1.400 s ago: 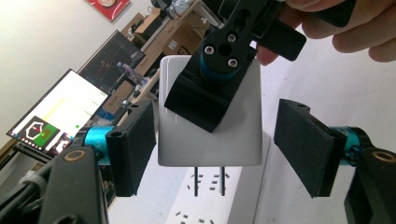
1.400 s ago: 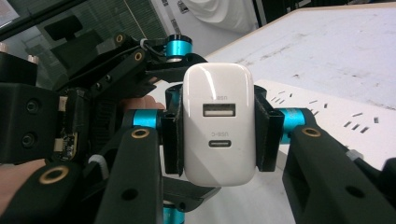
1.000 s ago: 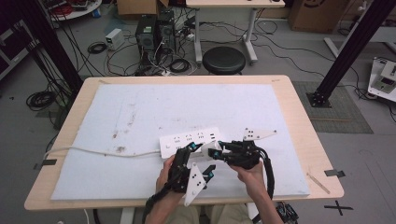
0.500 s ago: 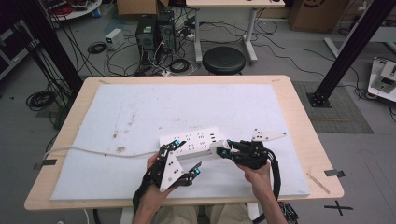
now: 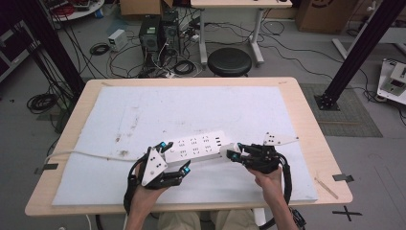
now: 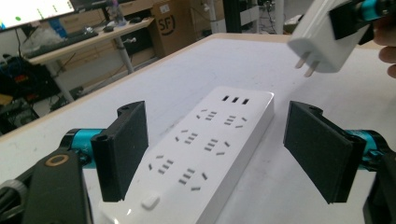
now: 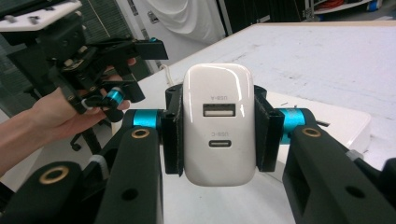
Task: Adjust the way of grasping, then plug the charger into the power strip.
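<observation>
White table mat, power strip between spread left gripper, right gripper clamping charger (seemingly above strip's end)

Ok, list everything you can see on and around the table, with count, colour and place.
White multi-socket power strip: one, on the mat's near centre, cord running left.
White USB wall charger: one, clamped in the right gripper, above the strip's right end.
White foam mat: one, covering the wooden table.
Black round stool: one, beyond the table.
Left gripper: black, open, jaws either side of the strip.
Right gripper: black, shut on the charger.
</observation>
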Available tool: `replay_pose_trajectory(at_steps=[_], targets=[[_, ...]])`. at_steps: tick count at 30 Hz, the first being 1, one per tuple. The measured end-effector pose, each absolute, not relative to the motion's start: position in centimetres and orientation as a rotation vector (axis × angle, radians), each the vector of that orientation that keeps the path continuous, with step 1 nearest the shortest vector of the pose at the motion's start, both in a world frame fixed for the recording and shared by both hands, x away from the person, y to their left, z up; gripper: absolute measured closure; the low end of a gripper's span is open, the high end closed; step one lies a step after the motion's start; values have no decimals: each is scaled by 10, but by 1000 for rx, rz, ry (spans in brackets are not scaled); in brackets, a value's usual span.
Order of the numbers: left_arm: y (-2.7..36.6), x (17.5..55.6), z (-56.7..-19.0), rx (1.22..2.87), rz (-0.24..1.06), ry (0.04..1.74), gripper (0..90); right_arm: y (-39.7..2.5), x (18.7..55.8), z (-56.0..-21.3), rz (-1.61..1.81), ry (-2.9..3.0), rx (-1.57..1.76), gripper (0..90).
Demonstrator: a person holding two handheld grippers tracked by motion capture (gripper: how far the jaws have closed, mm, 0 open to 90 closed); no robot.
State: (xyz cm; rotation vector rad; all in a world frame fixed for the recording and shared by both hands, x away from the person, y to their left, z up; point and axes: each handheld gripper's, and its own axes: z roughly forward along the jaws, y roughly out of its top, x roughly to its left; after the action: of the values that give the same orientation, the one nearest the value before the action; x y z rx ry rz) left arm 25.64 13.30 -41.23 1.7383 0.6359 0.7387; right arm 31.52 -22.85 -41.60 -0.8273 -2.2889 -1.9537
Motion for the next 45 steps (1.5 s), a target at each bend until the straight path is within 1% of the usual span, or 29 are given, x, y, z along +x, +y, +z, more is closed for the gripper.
replay_pose_trajectory(at_steps=[3, 4, 14, 28, 36, 45], targets=[[140, 257, -414, 1721, 734, 670, 220, -232, 316, -416, -1940, -2303, -830, 633], [150, 258, -414, 1700, 733, 708, 221, -233, 318, -416, -1935, -2310, -826, 633], [178, 257, -412, 1688, 761, 782, 221, -235, 324, -416, -1887, -2388, -819, 634], [218, 247, -416, 1612, 806, 903, 221, -233, 349, -404, -1781, -2524, -745, 634], [225, 247, -416, 1598, 822, 920, 222, -230, 365, -394, -1714, -2573, -751, 634], [230, 243, -418, 1594, 820, 934, 224, -222, 381, -386, -1652, -2637, -664, 634]])
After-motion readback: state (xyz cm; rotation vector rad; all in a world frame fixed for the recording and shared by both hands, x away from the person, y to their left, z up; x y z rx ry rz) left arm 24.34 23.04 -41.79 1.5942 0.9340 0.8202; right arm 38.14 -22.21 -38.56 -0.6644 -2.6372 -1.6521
